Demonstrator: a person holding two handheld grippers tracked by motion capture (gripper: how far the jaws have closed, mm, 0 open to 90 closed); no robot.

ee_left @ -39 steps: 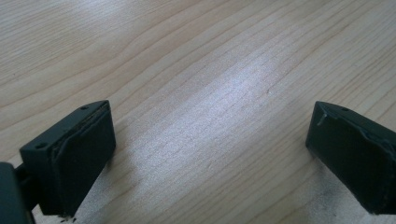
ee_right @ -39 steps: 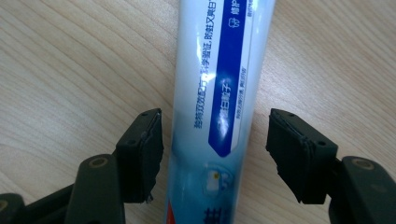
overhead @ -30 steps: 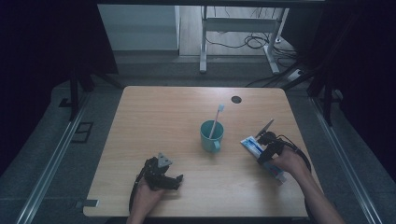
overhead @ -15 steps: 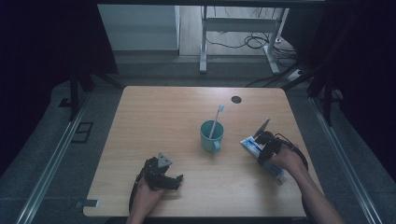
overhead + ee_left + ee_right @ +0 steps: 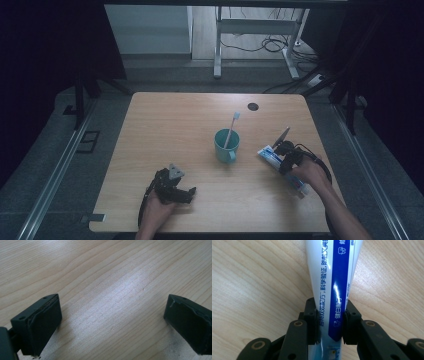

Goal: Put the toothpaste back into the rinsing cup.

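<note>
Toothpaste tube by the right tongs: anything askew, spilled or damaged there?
Nothing stands out. The toothpaste tube lies flat on the table, and the right tongs have just been closing and now press its sides. No paste has leaked. The toothbrush leans in the teal mug.

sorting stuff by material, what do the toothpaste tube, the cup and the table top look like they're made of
Toothpaste tube: probably soft plastic laminate, glossy, with printed blue and white surface and a sheen. Cup: likely plastic, though glazed ceramic is possible; smooth, uniformly teal. Table top: wood or wood-look laminate, matte, with visible light grain lines.
</note>
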